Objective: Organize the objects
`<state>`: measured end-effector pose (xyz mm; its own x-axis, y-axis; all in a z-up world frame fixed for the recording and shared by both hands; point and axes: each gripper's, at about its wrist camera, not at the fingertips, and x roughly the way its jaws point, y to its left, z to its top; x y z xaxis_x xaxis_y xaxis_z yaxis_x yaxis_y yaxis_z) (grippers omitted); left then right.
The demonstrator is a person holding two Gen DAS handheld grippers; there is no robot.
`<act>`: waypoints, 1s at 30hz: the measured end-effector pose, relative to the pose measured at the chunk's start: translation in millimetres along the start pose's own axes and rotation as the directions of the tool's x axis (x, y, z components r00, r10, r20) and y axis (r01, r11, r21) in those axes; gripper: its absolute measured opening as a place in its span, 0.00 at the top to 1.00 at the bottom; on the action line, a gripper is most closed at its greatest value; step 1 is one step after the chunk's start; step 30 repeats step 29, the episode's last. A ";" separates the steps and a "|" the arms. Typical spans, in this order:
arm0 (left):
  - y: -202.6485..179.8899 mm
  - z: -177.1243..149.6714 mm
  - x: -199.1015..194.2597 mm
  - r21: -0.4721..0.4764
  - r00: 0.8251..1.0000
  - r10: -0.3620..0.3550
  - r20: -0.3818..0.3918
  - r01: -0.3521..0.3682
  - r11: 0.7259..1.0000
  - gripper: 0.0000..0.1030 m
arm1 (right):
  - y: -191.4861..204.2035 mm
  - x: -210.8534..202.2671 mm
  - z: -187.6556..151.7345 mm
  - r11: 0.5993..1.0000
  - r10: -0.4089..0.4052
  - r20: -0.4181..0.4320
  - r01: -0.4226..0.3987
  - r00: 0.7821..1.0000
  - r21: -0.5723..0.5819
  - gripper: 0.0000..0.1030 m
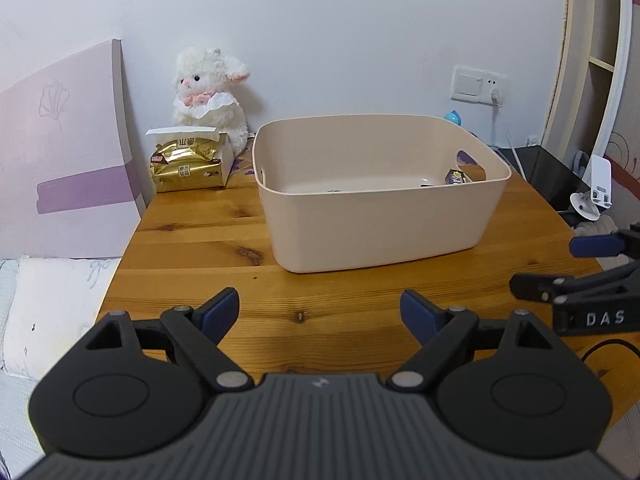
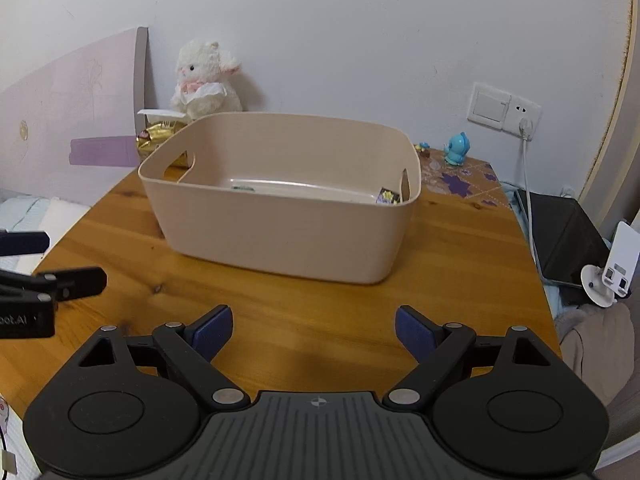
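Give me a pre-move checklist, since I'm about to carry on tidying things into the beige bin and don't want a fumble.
1. Left hand-held gripper open and holding nothing: ok.
2. Right hand-held gripper open and holding nothing: ok.
3. Beige bin upright on the wooden table, opening unobstructed: ok.
4. Room left inside the bin: ok; only a small purple packet by the right wall and another small item show on the floor.
5. Next item chosen: cannot tell; the gold bag and blue figurine sit outside the bin.
6. Gripper-to-gripper clearance: ok; they are side by side, apart.
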<state>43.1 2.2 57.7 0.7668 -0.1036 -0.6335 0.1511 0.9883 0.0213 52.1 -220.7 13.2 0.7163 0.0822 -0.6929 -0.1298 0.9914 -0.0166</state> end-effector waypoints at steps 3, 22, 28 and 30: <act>-1.4 0.2 -4.4 -0.003 1.000 -0.010 0.007 0.010 1.000 0.14 | 2.2 -4.8 -2.5 1.000 -0.001 0.007 0.001 1.000 0.002 0.13; -0.2 -2.8 -8.2 -0.016 1.000 -0.016 -0.021 0.015 1.000 0.14 | -9.1 -14.2 -4.9 0.999 -0.033 0.016 0.032 0.999 0.040 0.13; -3.0 -2.1 -8.2 -0.010 1.000 -0.019 -0.022 0.019 1.000 0.14 | -11.0 -15.1 -5.2 0.998 -0.038 0.019 0.037 0.999 0.045 0.13; -3.9 -2.2 -8.7 -0.009 1.000 -0.021 -0.017 0.021 1.000 0.14 | -10.3 -14.7 -5.7 0.998 -0.038 0.018 0.037 0.999 0.044 0.13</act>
